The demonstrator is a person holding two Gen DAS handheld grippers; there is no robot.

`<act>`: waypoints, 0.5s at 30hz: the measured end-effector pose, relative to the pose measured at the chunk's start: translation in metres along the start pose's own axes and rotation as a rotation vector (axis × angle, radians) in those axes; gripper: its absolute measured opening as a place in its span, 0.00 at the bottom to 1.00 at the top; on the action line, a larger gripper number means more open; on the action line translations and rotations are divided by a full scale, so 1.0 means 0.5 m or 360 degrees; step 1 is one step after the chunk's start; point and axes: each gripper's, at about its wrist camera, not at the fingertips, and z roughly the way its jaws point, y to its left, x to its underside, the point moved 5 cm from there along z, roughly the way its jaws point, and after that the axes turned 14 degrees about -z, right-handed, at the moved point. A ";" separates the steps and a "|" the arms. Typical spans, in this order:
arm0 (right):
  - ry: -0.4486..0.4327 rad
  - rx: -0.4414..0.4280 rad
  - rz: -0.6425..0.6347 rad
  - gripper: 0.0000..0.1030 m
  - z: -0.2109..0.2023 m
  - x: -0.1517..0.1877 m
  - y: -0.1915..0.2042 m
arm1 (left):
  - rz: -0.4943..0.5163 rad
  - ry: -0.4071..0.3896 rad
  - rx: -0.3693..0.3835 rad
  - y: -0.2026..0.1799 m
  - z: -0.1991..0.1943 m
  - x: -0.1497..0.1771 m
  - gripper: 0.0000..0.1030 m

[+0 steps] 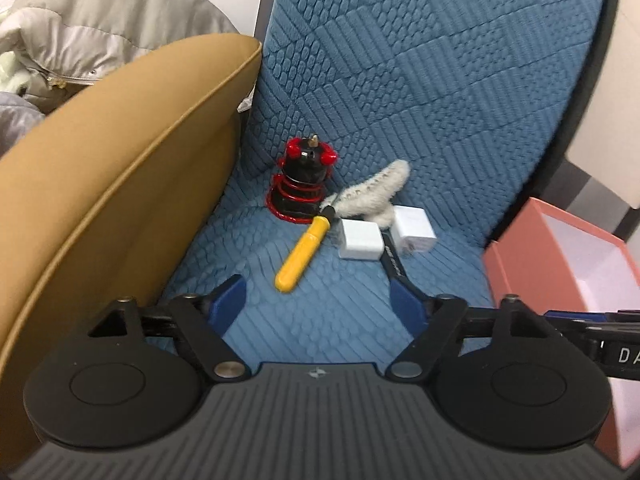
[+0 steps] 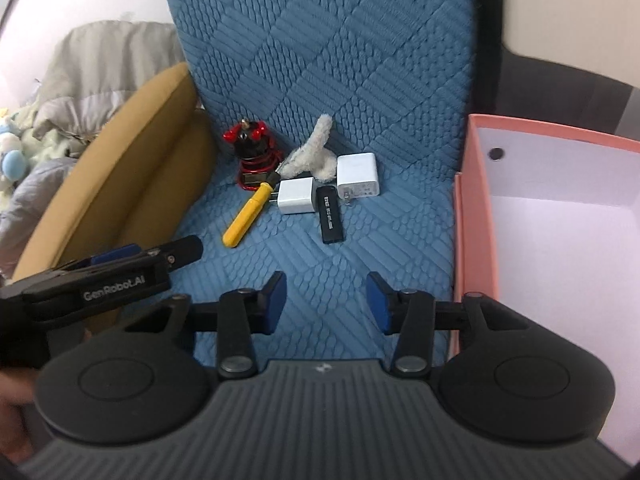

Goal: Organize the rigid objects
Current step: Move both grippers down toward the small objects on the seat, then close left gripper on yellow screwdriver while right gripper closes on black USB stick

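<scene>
Nearest my lens, the right hand-held gripper stands with its blue pads wide apart and nothing between them, above the blue quilted seat cushion. My left hand-held gripper is likewise spread wide and holds nothing; in the right wrist view it enters from the left edge, only its side showing.

Further back on the cushion lies the cluster of rigid objects. A yellow-handled tool lies at a slant, its dark tip toward a red-and-black gadget that stands upright near the seat back. Just beside the tool's tip is a small white charger with its prongs facing the tool. A black USB stick lies between this charger and a larger white charger. A grey fuzzy item rests behind the chargers; I cannot tell what it is. In the left wrist view the USB stick is largely hidden behind a gripper finger, and that whole frame is blurred.

A pink box stands open to the right, touching the cushion's edge; its visible white interior holds nothing, though its right part is cut off. A tan cushion flanks the left, with crumpled grey bedding beyond.
</scene>
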 end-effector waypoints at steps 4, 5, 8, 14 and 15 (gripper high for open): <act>0.0022 -0.0028 0.0009 0.40 0.064 -0.028 -0.011 | -0.0005 -0.0006 -0.0003 0.002 0.061 -0.015 0.69; 0.0028 -0.0028 0.0010 0.40 0.079 -0.033 -0.013 | 0.0000 -0.0009 0.0001 0.001 0.078 -0.019 0.67; 0.0047 -0.0026 -0.0007 0.40 0.130 -0.052 -0.017 | 0.0050 -0.0001 -0.0009 -0.005 0.124 -0.025 0.60; 0.0088 -0.0045 -0.0011 0.40 0.229 -0.074 -0.016 | 0.0134 0.0026 -0.0081 0.010 0.195 -0.022 0.50; 0.0097 -0.0042 -0.0013 0.40 0.244 -0.076 -0.016 | 0.0134 0.0034 -0.0082 0.014 0.202 -0.021 0.49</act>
